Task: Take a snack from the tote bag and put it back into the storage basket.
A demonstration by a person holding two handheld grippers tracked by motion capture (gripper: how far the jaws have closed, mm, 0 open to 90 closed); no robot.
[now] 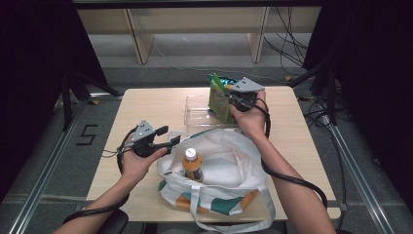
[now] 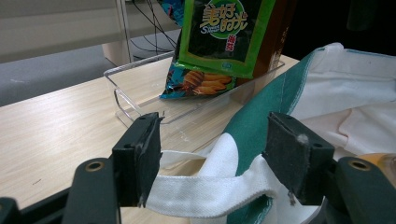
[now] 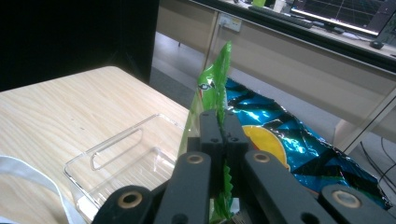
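Right gripper [image 1: 233, 103]: your jaws are pinched tight on the top edge of the green snack bag [image 1: 219, 100], upright over the clear tray [image 1: 195, 114] at the far counter [image 1: 146, 105] edge.
Left gripper [image 1: 168, 136]: jaws spread around the tote bag [image 1: 229, 161] strap, pads not pressing.
Open room: bare counter left of the tray.

- Worktop [image 1: 146, 105]: far-left corner and left edge bare; open passage there.
- Clear tray [image 1: 197, 113] near the far edge, centre: left half free, right half blocked by the green snack bag [image 1: 218, 97] and a blue bag [image 3: 299, 144] behind it.
- Tote bag [image 1: 219, 170] with upright bottle [image 1: 192, 165] obstructs the near centre.
- Right edge: bare strip beside the forearm.
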